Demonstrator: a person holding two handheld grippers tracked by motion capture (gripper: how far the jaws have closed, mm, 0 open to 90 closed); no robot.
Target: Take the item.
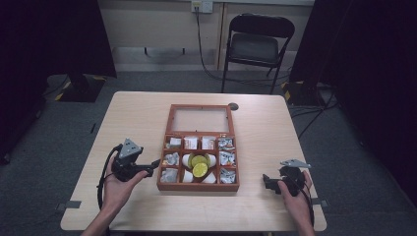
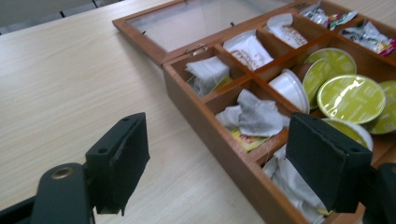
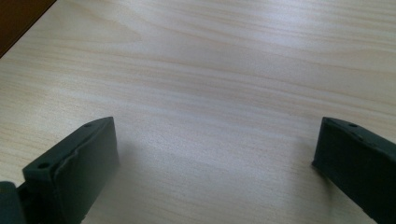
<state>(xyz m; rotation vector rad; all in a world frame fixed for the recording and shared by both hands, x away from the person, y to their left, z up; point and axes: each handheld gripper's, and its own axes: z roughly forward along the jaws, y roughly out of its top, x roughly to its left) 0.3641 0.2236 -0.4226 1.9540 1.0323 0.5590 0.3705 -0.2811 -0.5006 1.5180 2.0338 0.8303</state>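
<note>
A wooden compartment box (image 1: 196, 187) lies in the middle of the table with its glass lid (image 1: 200, 119) folded back flat. Its middle cells hold green-topped capsules (image 1: 199, 165) and white pods; the outer cells hold tea bags and foil sachets (image 1: 226, 157). My left gripper (image 1: 155, 164) hovers at the box's left front corner, open, with nothing gripped. In the left gripper view, the gripper (image 2: 217, 163) has its jaws straddling the box's left wall (image 2: 205, 135), near a crumpled tea bag (image 2: 254, 116) and the capsules (image 2: 350, 98). My right gripper (image 1: 268, 181) rests right of the box, open over bare wood (image 3: 215, 158).
A small dark disc (image 1: 233, 106) lies on the table behind the box's lid. A black folding chair (image 1: 258, 44) stands beyond the far edge. Bare light-wood tabletop (image 1: 137, 118) spreads left and right of the box. Dark curtains flank the room.
</note>
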